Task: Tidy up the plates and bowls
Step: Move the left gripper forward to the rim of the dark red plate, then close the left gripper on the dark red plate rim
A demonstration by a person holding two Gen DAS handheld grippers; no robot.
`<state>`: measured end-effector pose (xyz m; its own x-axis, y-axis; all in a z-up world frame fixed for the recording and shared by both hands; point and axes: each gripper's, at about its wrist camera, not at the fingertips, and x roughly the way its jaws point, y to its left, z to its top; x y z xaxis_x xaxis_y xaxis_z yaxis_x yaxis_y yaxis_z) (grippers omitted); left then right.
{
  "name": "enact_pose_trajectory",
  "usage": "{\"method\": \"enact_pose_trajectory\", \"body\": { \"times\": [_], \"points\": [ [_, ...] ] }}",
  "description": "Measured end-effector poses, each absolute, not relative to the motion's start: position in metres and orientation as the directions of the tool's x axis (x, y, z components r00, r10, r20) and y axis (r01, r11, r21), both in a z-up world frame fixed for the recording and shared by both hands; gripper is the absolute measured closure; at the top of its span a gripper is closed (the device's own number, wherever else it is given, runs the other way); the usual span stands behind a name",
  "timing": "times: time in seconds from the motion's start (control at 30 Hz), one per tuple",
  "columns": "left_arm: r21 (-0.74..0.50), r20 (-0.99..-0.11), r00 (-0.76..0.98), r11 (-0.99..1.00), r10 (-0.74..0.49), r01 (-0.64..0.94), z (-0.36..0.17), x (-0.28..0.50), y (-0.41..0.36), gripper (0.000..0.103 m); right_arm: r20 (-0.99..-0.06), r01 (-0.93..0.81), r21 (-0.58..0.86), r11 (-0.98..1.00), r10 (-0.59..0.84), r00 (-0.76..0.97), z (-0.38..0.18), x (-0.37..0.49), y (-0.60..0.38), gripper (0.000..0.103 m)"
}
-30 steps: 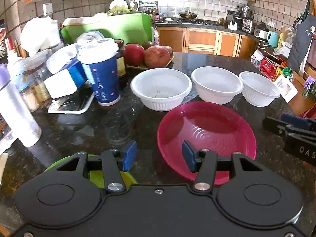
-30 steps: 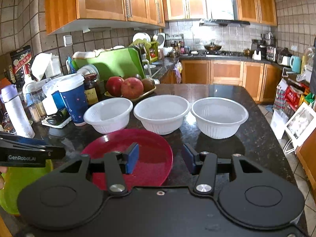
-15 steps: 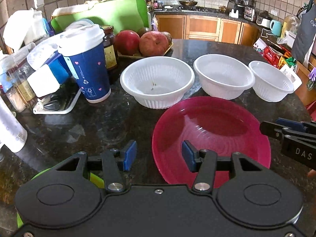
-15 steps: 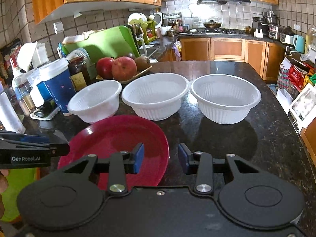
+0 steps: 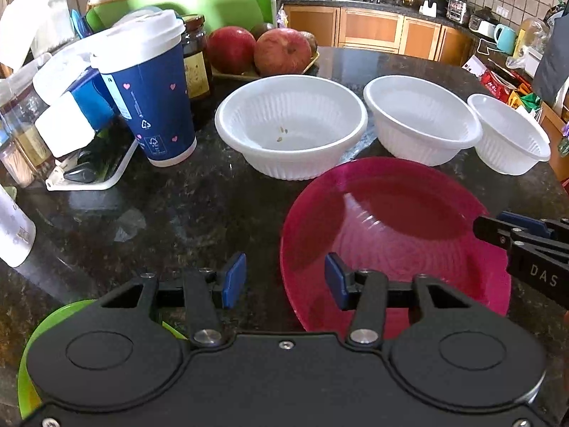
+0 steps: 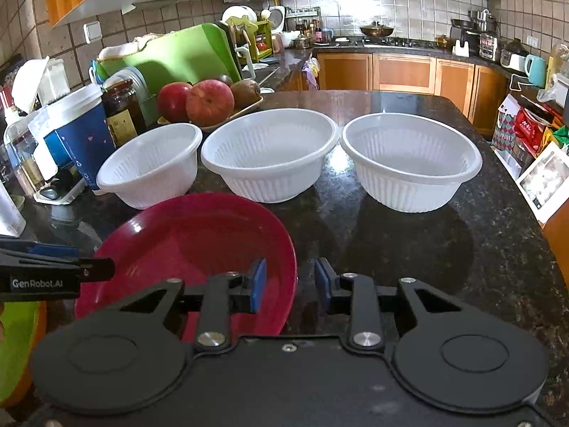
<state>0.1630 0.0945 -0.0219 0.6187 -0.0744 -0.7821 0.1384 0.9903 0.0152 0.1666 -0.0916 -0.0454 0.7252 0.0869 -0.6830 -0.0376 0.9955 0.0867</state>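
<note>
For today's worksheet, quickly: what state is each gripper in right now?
Left gripper: open, holding nothing, its jaws straddling the red plate's near rim.
Right gripper: open, holding nothing, its jaws either side of that plate's right rim.

Tiled walls (image 6: 362,3), wooden cabinets (image 6: 402,71), dark granite counter (image 6: 426,242).

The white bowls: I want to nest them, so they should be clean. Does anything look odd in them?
Yes. The leftmost white bowl has a few small brownish specks on its floor, visible in the left wrist view; what they are I cannot tell. The middle bowl and right bowl look clean and upright.
</note>
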Motion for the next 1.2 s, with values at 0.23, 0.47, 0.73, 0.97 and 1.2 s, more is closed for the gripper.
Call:
{"method": "enact_pose_trajectory", "body": {
  "times": [0.23, 0.47, 0.73, 0.97, 1.2],
  "points": [
    [0.003, -0.798, 0.598, 0.991, -0.079, 0.134, -0.026, 0.167, 0.096, 0.056, -0.693, -0.040, 0.089, 0.995, 0.091, 0.715, -0.049, 0.167, -0.093, 0.073],
    [-0.005, -0.805, 0.588, 0.990, -0.086, 0.138, -0.028, 0.167, 0.095, 0.062, -0.703, -0.044, 0.091, 0.995, 0.095, 0.705, -0.052, 0.171, -0.090, 0.077],
    [-0.014, -0.803, 0.587, 0.987, -0.105, 0.157, -0.027, 0.162, 0.092, 0.069, -0.703, -0.043, 0.075, 0.996, 0.083, 0.706, -0.053, 0.171, -0.087, 0.085],
    [-0.015, -0.802, 0.587, 0.987, -0.106, 0.158, -0.027, 0.161, 0.089, 0.072, -0.704, -0.025, 0.069, 0.997, 0.067, 0.707, -0.053, 0.170, -0.087, 0.090],
    [-0.039, -0.811, 0.570, 0.985, -0.130, 0.168, -0.025, 0.157, 0.091, 0.077, -0.700, -0.004, 0.073, 0.997, 0.054, 0.712, -0.048, 0.161, -0.089, 0.090]
  ]
}}
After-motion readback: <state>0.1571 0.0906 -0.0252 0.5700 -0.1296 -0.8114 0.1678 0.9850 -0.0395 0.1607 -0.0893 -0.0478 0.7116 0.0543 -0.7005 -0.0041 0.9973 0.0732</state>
